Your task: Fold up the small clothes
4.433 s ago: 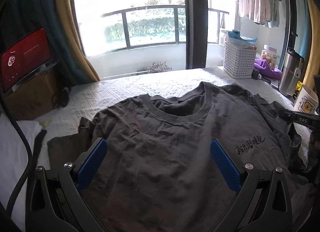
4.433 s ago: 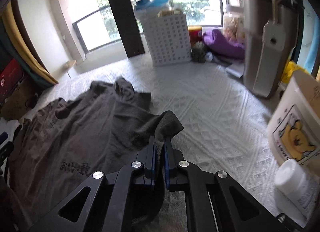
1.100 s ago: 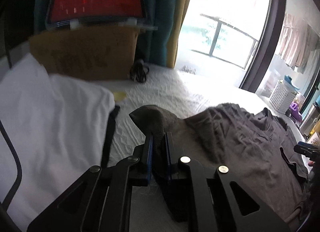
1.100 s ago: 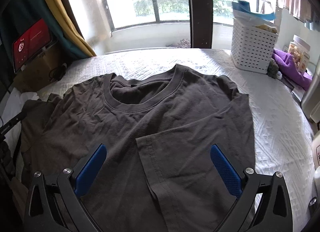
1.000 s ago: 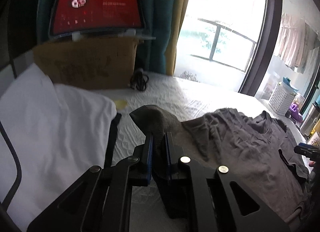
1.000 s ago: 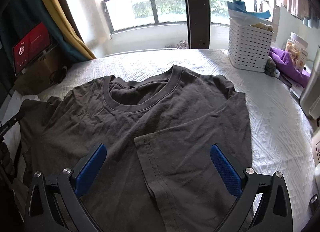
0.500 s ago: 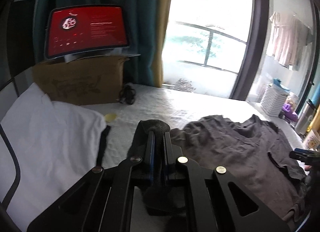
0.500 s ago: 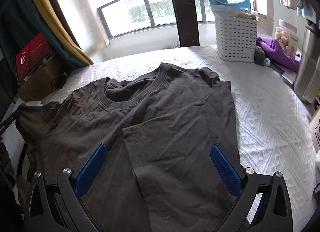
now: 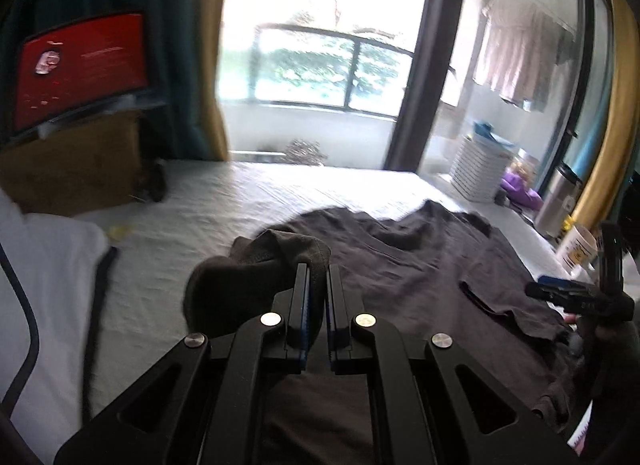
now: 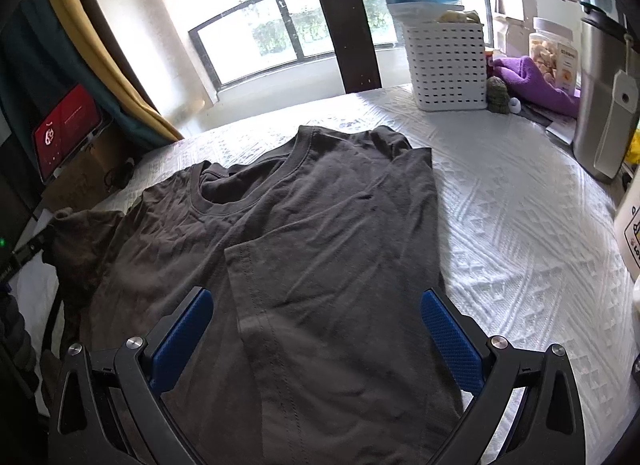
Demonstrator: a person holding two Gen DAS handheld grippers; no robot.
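Note:
A dark grey T-shirt (image 10: 320, 225) lies front up on the white bedspread (image 10: 520, 225), collar toward the window. Its right side and sleeve (image 10: 280, 285) are folded in over the chest. My left gripper (image 9: 318, 277) is shut on the left sleeve (image 9: 272, 261), holding it bunched and lifted beside the shirt body (image 9: 400, 273). My right gripper (image 10: 316, 329) hovers open over the shirt's lower half, blue pads wide apart with nothing between them. It also shows at the right edge of the left wrist view, as the right gripper (image 9: 576, 297).
A white slotted basket (image 10: 446, 65), a purple cloth (image 10: 536, 83), a jar and a steel bin (image 10: 604, 97) stand at the bed's far right. A white mug (image 9: 576, 253) is at the right. A white pillow (image 9: 44, 297), cardboard box (image 9: 72, 169) and red screen (image 9: 80, 65) sit left.
My left gripper has carried the pinched sleeve up and rightward toward the shirt body, swinging its view to the right. My right gripper drifted slightly and stayed open.

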